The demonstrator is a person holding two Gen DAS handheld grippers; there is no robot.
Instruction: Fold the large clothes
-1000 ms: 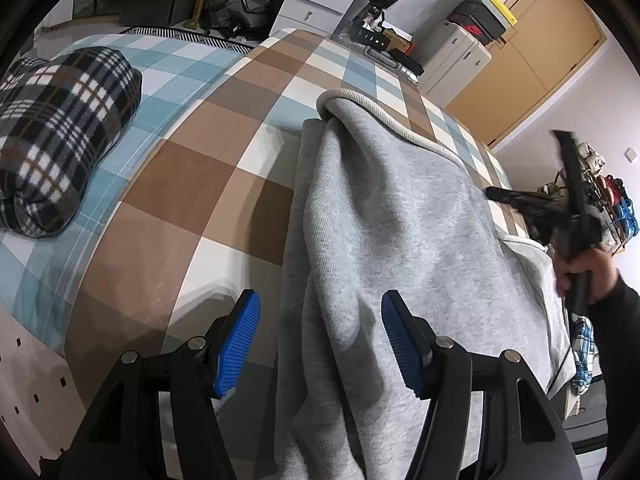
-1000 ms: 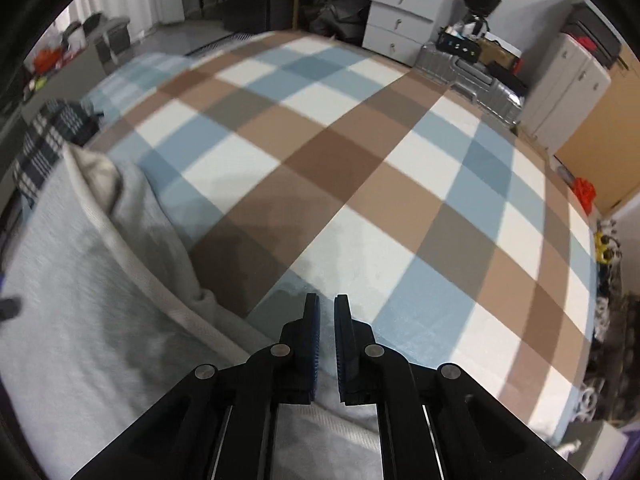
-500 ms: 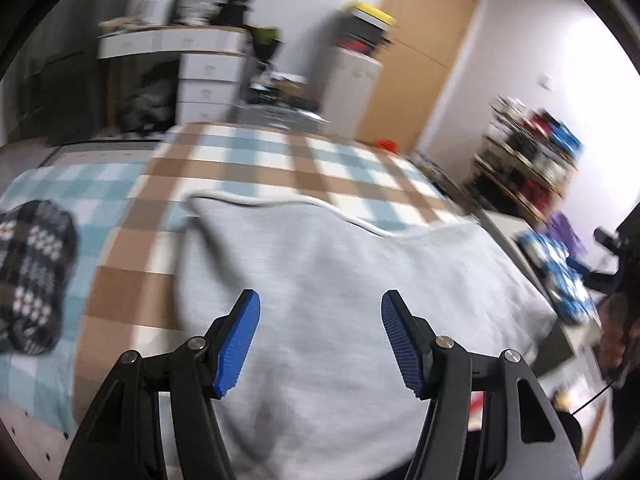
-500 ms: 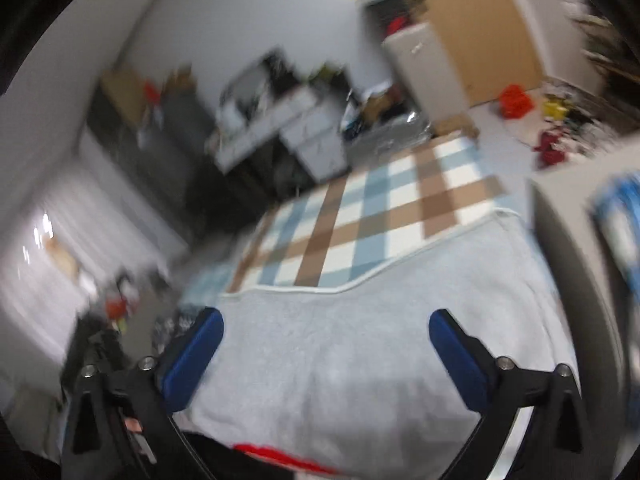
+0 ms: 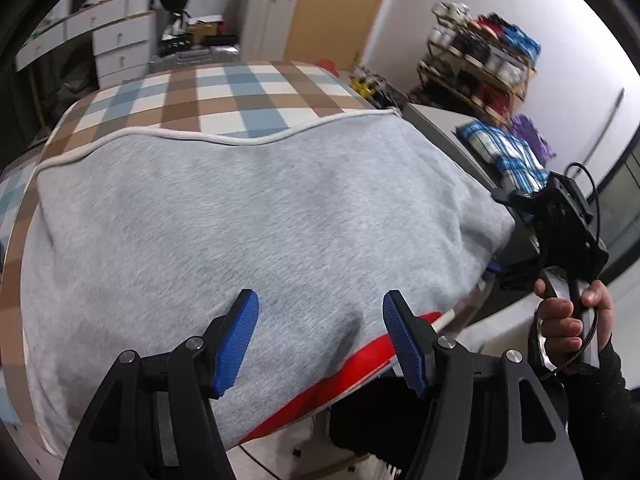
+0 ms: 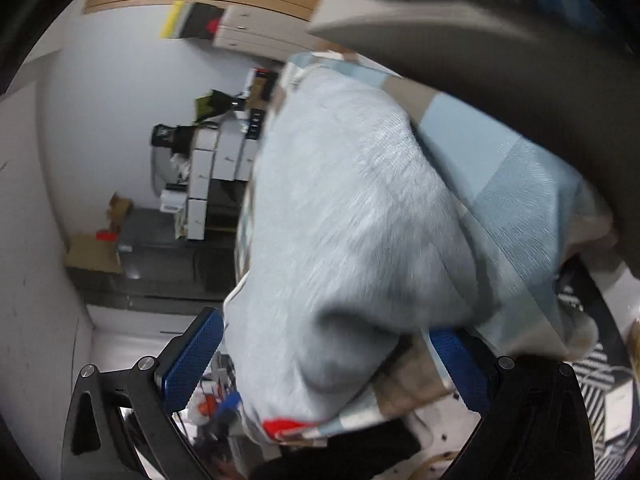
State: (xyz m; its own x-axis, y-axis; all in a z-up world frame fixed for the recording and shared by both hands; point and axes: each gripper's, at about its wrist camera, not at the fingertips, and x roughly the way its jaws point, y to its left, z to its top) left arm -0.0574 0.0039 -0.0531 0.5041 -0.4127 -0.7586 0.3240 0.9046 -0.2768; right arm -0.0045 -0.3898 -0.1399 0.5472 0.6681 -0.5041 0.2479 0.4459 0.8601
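Observation:
A large grey garment (image 5: 260, 208) lies spread across the plaid bed (image 5: 240, 92), with its white hem on the far side and a red band (image 5: 360, 364) along the near edge. My left gripper (image 5: 320, 336) hovers open above that near edge, with nothing between its blue pads. The right gripper (image 5: 502, 234), held by a person's hand (image 5: 568, 316), is at the garment's right corner. In the right wrist view the picture is rolled sideways. There the right gripper (image 6: 324, 352) stands wide open with the grey garment's (image 6: 352, 208) corner between its jaws, and one pad is partly hidden by cloth.
A grey table (image 5: 436, 120) stands close against the bed's right side and carries a blue checked cloth (image 5: 504, 152). Behind it is a cluttered shelf (image 5: 480, 68). White drawers (image 5: 120, 40) and a wooden wardrobe (image 5: 332, 12) line the far wall.
The right gripper went from shut to wide open, rolled over and moved from the bed's middle to the garment's corner. The left view swung round from the garment's side to its near edge.

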